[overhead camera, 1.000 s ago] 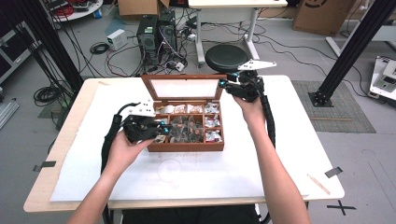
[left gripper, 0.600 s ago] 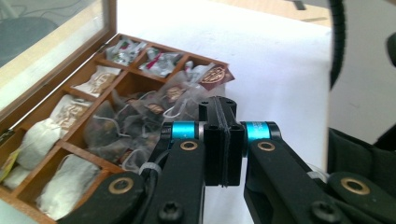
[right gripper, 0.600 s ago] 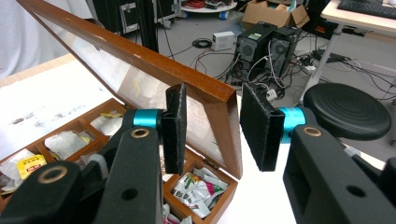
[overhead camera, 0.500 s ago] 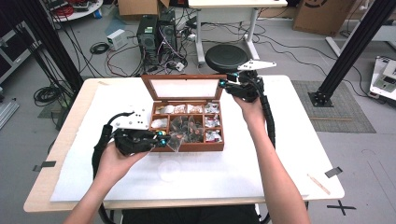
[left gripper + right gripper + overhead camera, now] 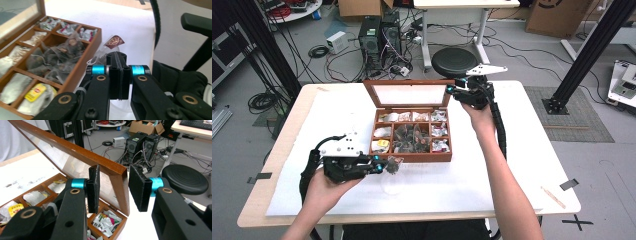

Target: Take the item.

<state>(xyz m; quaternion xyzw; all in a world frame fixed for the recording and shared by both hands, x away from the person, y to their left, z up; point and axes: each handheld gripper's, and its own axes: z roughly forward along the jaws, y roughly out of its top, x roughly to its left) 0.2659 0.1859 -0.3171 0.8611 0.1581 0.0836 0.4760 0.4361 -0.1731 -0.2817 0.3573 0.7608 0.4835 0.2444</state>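
Left gripper (image 5: 379, 166) at table's left front, jaws clamped on tea bag (image 5: 393, 165), bag clear of wooden tea box (image 5: 412, 156) and hanging over clear glass cup (image 5: 392, 182). Step in hand, by judgement: transfer of bag from box to cup. Next move calls for lowering bag into cup, then release. Box lid (image 5: 408, 94) stands raised. Right gripper (image 5: 451, 91) at lid's right corner, pads appear pressed on frame (image 5: 113, 171), propping lid open.
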